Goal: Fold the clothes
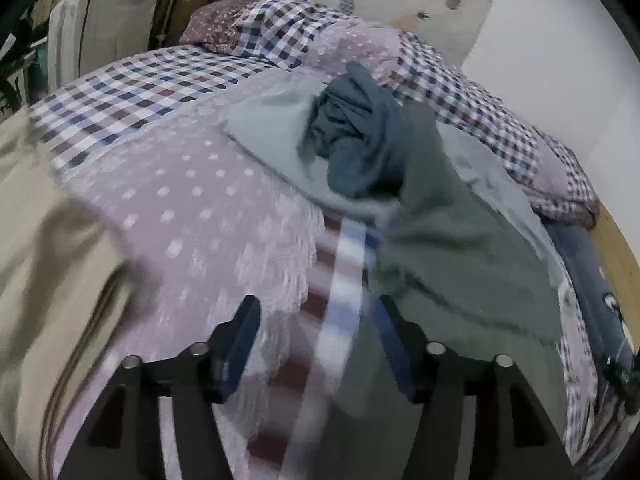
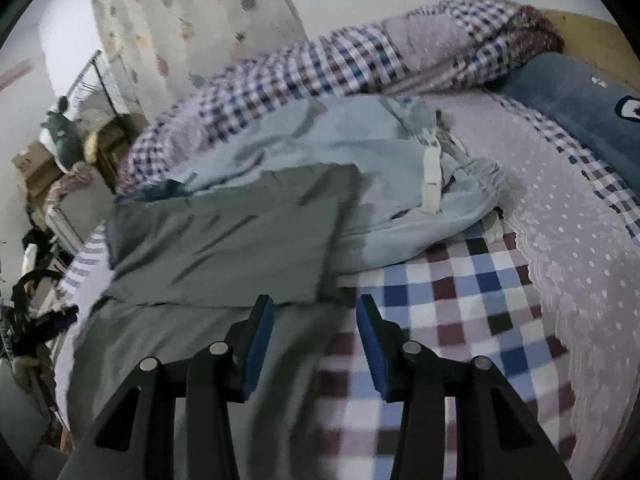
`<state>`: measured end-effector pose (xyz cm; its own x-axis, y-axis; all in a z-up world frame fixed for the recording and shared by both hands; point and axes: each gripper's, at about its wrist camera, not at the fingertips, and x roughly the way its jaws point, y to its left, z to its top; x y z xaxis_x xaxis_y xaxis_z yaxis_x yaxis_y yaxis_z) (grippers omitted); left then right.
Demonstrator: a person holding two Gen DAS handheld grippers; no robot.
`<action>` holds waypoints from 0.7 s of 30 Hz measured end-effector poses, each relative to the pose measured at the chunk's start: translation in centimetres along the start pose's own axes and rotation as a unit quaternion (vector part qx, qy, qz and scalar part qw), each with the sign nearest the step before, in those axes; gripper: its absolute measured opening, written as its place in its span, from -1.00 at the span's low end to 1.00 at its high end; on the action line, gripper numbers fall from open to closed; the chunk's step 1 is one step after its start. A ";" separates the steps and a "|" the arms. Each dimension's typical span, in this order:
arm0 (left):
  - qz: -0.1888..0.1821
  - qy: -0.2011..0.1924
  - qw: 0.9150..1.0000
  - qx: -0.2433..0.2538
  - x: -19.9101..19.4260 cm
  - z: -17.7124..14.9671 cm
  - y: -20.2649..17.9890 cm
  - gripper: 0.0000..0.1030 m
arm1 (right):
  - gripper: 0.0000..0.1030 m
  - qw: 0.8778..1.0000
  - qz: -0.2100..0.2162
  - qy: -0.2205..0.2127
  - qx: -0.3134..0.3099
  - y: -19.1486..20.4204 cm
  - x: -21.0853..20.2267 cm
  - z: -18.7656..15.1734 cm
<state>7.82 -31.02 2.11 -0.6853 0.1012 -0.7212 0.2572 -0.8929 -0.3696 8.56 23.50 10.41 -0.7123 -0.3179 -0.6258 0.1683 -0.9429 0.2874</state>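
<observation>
Both grippers empty, jaws spread. Grey-green garment [image 2: 224, 236] lies flat on the checked bedspread [image 2: 460, 300], its top part already doubled over into a rough rectangle; long axis runs from the near edge away toward the pale blue garment [image 2: 360, 148] it partly overlaps. Right gripper [image 2: 315, 340] hovers right over the garment's near right edge: left finger above the cloth, right finger above bare bedspread. Left gripper [image 1: 316, 344] sits off the garment's left edge; the grey-green cloth [image 1: 460, 272] lies ahead and to its right, only its right finger near the fabric. Dark teal bundle [image 1: 356, 148] sits further back, untouched. My read: right hand is nearer for the next pinch; left has to shift right first.
</observation>
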 end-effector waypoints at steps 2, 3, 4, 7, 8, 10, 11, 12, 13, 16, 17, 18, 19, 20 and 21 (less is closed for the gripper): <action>-0.001 0.015 1.000 0.002 -1.3 -2.1 0.3 0.38 | -0.07 1.000 0.014 -0.014 -0.008 1.3 -1.5 -1.1; 0.000 0.028 1.000 -0.001 -1.6 -3.0 0.5 0.38 | -0.05 0.999 0.023 -0.021 -0.013 2.1 -2.4 -1.8; 0.003 0.042 0.999 -0.004 -1.8 -3.8 0.6 0.38 | -0.04 0.999 0.031 -0.026 -0.018 2.8 -3.0 -2.5; 0.009 0.064 0.998 -0.008 -2.9 -6.0 0.9 0.38 | -0.01 0.997 0.060 -0.029 -0.033 5.0 -4.7 -4.8; 0.009 0.066 0.998 -0.013 -3.3 -6.5 1.1 0.39 | -0.01 0.997 0.069 -0.025 -0.037 5.8 -4.9 -5.4; 0.012 0.069 0.997 -0.020 -4.1 -7.5 1.4 0.40 | -0.01 0.995 0.083 -0.017 -0.052 7.6 -5.3 -6.8; 0.014 0.070 0.997 -0.020 -4.6 -8.2 1.5 0.40 | -0.01 0.994 0.089 -0.013 -0.063 8.6 -5.4 -7.5; 0.015 0.069 0.997 -0.020 -5.0 -9.0 1.5 0.40 | -0.01 0.992 0.095 -0.009 -0.076 9.8 -5.6 -8.2; 0.014 0.069 0.997 -0.023 -5.5 -9.7 1.7 0.40 | -0.01 0.991 0.101 -0.005 -0.089 10.9 -5.7 -8.9; 0.010 0.071 0.997 -0.041 -6.7 -11.7 2.3 0.40 | -0.01 0.986 0.120 0.001 -0.113 13.4 -6.1 -10.6; 0.008 0.077 0.996 -0.052 -7.0 -12.5 2.6 0.48 | -0.01 0.985 0.127 0.003 -0.120 14.1 -6.3 -11.1; 0.004 0.085 0.994 -0.065 -7.2 -13.2 2.9 0.51 | -0.01 0.983 0.134 0.006 -0.128 14.9 -6.4 -11.7; -0.003 0.093 0.993 -0.079 -7.2 -13.9 3.1 0.51 | -0.01 0.981 0.139 0.009 -0.137 15.8 -6.5 -12.3; -0.010 0.101 0.991 -0.093 -7.3 -14.6 3.4 0.51 | -0.01 0.979 0.142 0.012 -0.146 16.5 -6.6 -12.8; -0.017 0.108 0.988 -0.107 -7.3 -15.3 3.5 0.51 | -0.01 0.977 0.145 0.014 -0.155 17.2 -6.7 -13.3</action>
<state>24.14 -28.21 -2.89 -0.5404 0.2415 -0.8060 0.3900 -0.7769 -0.4942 25.25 8.08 9.91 -0.5856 -0.5745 -0.5719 0.5621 -0.7961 0.2242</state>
